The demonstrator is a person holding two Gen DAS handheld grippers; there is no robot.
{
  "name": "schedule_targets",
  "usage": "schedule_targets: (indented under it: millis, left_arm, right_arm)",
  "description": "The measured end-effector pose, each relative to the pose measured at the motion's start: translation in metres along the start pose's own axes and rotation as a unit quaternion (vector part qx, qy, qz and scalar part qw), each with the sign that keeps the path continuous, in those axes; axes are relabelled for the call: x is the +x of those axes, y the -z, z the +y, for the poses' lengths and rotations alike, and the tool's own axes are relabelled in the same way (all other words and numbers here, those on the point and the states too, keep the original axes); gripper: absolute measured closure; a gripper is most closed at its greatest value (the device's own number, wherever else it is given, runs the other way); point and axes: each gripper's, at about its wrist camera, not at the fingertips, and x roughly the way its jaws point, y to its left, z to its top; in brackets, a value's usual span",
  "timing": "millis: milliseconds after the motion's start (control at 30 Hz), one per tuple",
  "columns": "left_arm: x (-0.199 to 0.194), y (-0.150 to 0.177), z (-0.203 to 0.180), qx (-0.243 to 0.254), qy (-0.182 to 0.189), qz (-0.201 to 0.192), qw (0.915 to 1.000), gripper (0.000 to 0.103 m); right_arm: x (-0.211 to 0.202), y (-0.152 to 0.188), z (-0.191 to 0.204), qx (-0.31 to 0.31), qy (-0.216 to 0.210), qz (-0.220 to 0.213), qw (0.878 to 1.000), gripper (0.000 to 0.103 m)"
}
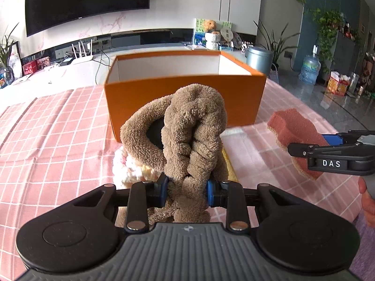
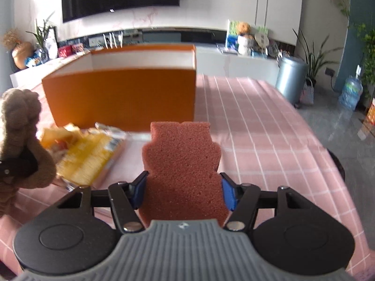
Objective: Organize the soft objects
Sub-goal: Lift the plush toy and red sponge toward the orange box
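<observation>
My left gripper [image 1: 187, 190] is shut on a brown fluffy plush item [image 1: 187, 128] and holds it above the table, just in front of an open orange box [image 1: 185, 93]. My right gripper [image 2: 182, 190] is shut on a reddish-brown shaped sponge [image 2: 182, 164], also lifted. The sponge [image 1: 295, 133] and the right gripper [image 1: 304, 145] show at the right of the left wrist view. The plush [image 2: 21, 135] shows at the left edge of the right wrist view. The box [image 2: 121, 98] stands ahead, white inside.
A pink checked cloth [image 1: 54, 135] covers the table. A yellow packaged item [image 2: 86, 157] and a white-pink fluffy thing [image 1: 126, 168] lie in front of the box. A TV counter with clutter is behind; a metal bin [image 2: 290, 79] stands on the floor at right.
</observation>
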Motion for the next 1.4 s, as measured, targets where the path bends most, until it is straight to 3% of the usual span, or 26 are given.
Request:
schedule_targets:
  millis: [467, 833, 933, 1100, 1400]
  left_arm:
    - [-0.032, -0.076, 0.001, -0.011, 0.003, -0.08, 0.9967, 0.069]
    - [-0.017, -0.161, 0.007, 0.0, 0.026, -0.142, 0.9895, 0.069]
    - [-0.003, -0.178, 0.013, 0.005, 0.03, -0.148, 0.9886, 0.069]
    - [0.022, -0.196, 0.015, 0.042, 0.006, -0.141, 0.9891, 0.069]
    - [0.086, -0.195, 0.03, 0.034, 0.003, -0.078, 0.9964, 0.069]
  right_arm:
    - [-0.045, -0.074, 0.009, -0.018, -0.06, -0.06, 0.996, 0.04]
    - [-0.025, -0.165, 0.031, -0.098, -0.065, -0.096, 0.988, 0.04]
    - [-0.002, -0.191, 0.028, -0.097, -0.07, -0.078, 0.99, 0.04]
    - [0.06, -0.22, 0.03, -0.116, -0.044, -0.028, 0.992, 0.04]
    - [0.161, -0.217, 0.046, -0.144, -0.005, 0.086, 0.986, 0.039]
